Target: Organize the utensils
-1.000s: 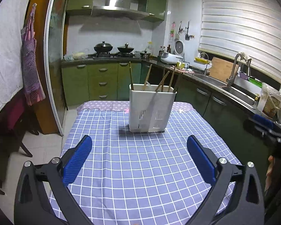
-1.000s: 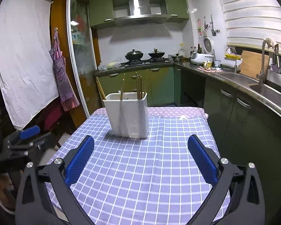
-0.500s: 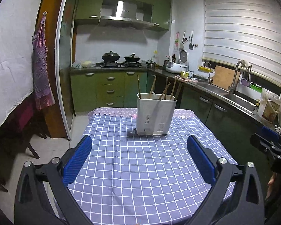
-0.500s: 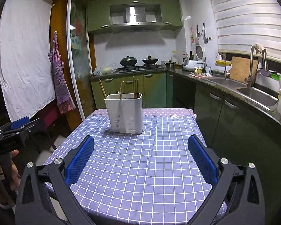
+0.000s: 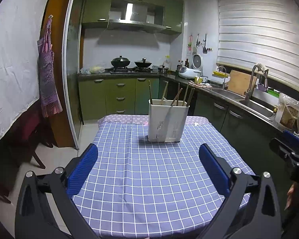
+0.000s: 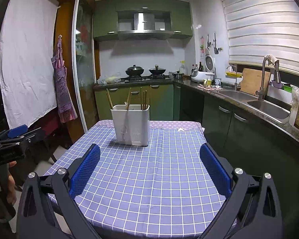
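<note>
Both the left gripper (image 5: 148, 167) and right gripper (image 6: 149, 166) gaped empty at frame bottom; a careless reach could've toppled the chopstick-filled holder (image 5: 168, 120) mid-frame.

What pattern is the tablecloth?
The tablecloth is blue-purple with a white grid check, clearest in the right wrist view.

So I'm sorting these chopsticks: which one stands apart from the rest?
The leftmost chopstick in the white holder; the others cluster further right.
</note>
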The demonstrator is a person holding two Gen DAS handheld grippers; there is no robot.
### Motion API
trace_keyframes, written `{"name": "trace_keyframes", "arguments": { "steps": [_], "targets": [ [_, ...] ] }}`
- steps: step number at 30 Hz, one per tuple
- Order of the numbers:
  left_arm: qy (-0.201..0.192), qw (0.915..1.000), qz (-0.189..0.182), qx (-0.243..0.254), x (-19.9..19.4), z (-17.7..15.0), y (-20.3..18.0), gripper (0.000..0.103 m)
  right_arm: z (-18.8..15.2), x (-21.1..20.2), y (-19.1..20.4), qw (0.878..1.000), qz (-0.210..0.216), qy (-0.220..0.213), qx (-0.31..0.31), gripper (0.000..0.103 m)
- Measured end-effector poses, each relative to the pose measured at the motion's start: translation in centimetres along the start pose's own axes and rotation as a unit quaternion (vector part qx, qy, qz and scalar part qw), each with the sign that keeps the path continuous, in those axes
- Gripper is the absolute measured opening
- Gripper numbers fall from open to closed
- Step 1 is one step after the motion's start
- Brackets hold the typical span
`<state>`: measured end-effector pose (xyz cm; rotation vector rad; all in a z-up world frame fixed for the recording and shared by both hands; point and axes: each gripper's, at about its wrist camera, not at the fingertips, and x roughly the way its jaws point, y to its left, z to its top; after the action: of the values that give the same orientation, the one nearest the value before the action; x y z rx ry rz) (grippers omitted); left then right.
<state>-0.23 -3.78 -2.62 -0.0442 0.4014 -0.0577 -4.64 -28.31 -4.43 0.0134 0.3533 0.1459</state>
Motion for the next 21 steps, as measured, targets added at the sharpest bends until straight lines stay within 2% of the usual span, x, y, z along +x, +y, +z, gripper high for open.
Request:
{"name": "trace_keyframes", "arguments": {
  "steps": [21],
  "targets": [
    [0.005, 0.9999, 0.004, -0.015, -0.2, -0.5, 1.1, 0.097, 0.4, 0.4, 0.8, 1.0, 0.015, 0.004, -0.01, 0.099]
  ]
}}
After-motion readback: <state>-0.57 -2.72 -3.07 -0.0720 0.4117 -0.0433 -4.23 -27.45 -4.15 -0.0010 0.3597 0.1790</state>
